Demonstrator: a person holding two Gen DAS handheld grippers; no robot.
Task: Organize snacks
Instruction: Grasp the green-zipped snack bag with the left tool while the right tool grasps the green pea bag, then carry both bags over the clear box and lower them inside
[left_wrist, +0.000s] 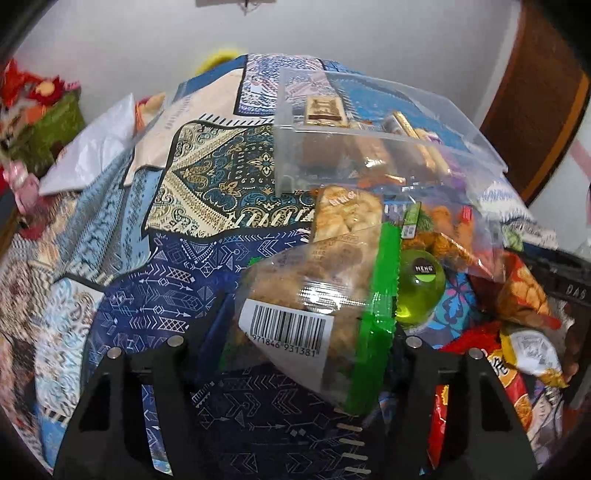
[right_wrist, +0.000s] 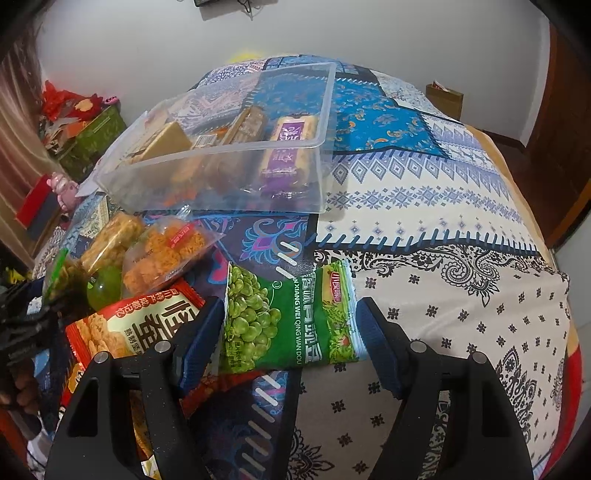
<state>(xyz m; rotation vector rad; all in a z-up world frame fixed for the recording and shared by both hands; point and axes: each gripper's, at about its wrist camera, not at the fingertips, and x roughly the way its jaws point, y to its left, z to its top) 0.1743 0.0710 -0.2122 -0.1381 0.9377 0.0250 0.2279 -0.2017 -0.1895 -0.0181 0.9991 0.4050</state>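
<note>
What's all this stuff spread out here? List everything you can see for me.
Clear plastic bin: one, see-through, far side of the bedspread, several wrapped snacks inside.
Purple-label snack: one, yellow and purple, inside the bin.
Green pea packet: one, green, lying between the right claw's fingers.
Red snack packet: one, red and orange, left of the pea packet.
Clear bag of orange snacks: one, in front of the bin.
Green jelly cup: one, among the loose packets.
Green-edged barcode bag: one, clear with brown snacks, in the left claw.
Patchwork bedspread: one, blue and cream, under everything.
Left claw: black, closed on the barcode bag.
Right claw: black with blue pads, open around the pea packet.
</note>
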